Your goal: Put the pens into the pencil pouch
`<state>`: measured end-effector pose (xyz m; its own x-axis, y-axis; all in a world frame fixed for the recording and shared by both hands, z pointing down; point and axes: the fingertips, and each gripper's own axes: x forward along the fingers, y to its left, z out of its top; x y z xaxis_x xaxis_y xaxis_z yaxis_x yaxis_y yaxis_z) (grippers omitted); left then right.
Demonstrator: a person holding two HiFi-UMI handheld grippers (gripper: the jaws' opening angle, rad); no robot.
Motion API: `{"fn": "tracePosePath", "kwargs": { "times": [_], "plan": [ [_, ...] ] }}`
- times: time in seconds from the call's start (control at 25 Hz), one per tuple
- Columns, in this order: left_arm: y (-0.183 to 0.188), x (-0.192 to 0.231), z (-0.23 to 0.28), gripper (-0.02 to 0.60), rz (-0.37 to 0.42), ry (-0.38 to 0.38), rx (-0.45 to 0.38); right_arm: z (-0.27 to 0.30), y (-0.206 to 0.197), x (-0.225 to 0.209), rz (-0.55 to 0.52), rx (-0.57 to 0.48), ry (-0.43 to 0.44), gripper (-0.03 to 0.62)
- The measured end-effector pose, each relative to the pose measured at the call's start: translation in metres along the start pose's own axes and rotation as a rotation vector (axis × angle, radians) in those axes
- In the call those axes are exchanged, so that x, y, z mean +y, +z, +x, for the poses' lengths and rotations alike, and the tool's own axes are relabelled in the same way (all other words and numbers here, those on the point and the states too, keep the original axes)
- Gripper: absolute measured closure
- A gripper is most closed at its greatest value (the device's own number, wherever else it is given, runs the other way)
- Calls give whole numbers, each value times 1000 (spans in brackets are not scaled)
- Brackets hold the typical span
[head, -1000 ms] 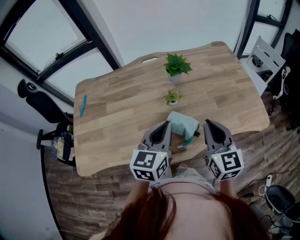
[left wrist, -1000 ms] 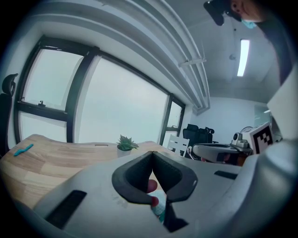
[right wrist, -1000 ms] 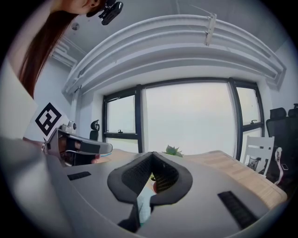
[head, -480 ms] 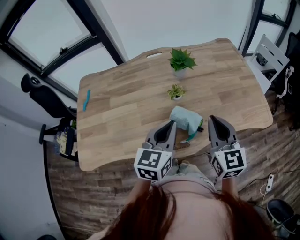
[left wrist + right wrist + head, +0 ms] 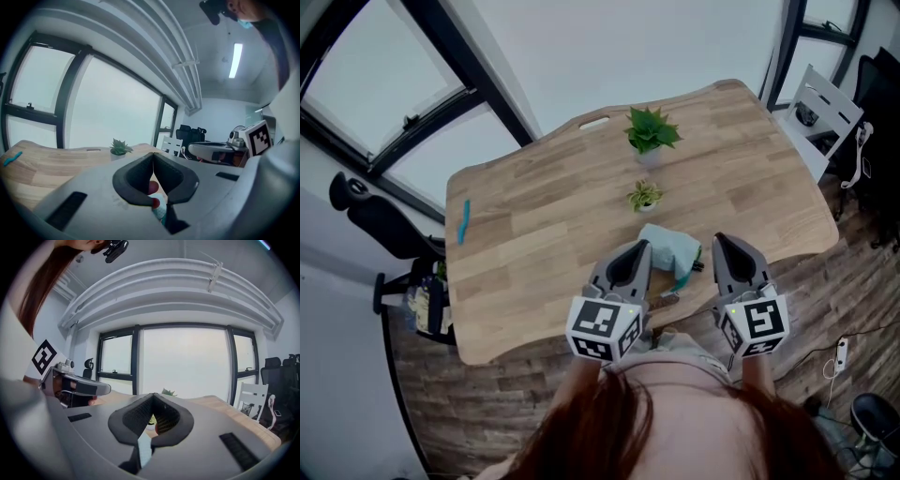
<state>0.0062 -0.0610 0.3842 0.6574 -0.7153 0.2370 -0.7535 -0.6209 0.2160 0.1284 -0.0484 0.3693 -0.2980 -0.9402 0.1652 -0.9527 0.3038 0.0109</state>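
A pale teal pencil pouch [image 5: 668, 246] lies near the front edge of the wooden table [image 5: 553, 216]. A dark pen [image 5: 695, 266] sticks out at its right side, and a small reddish-brown object [image 5: 666, 298] lies by the edge just in front. A blue pen [image 5: 464, 221] rests far off at the table's left end and shows in the left gripper view too [image 5: 11, 158]. My left gripper [image 5: 639, 247] hovers just left of the pouch, jaws shut and empty. My right gripper [image 5: 719, 242] is just right of it, also shut and empty. Between the left jaws a bit of pouch [image 5: 159, 208] shows.
Two small potted plants [image 5: 651, 131] [image 5: 644, 195] stand behind the pouch, mid-table. A black office chair [image 5: 370, 211] is off the left end and a white chair [image 5: 825, 108] off the right end. Large windows run behind the table.
The head view has swayed slightly. Both grippers stay shut on either side of the pouch, and nothing on the table has moved.
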Motion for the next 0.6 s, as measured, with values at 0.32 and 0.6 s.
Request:
{"fn": "tracePosePath", "kwargs": {
  "times": [0.32,0.6],
  "plan": [
    [-5,2,8,578,0,-50,29,7,-1,1,12,14,-16,594],
    [-10,7,15,578,-12,-61,40,8,-6,-2,11,27,-31,594]
  ]
}}
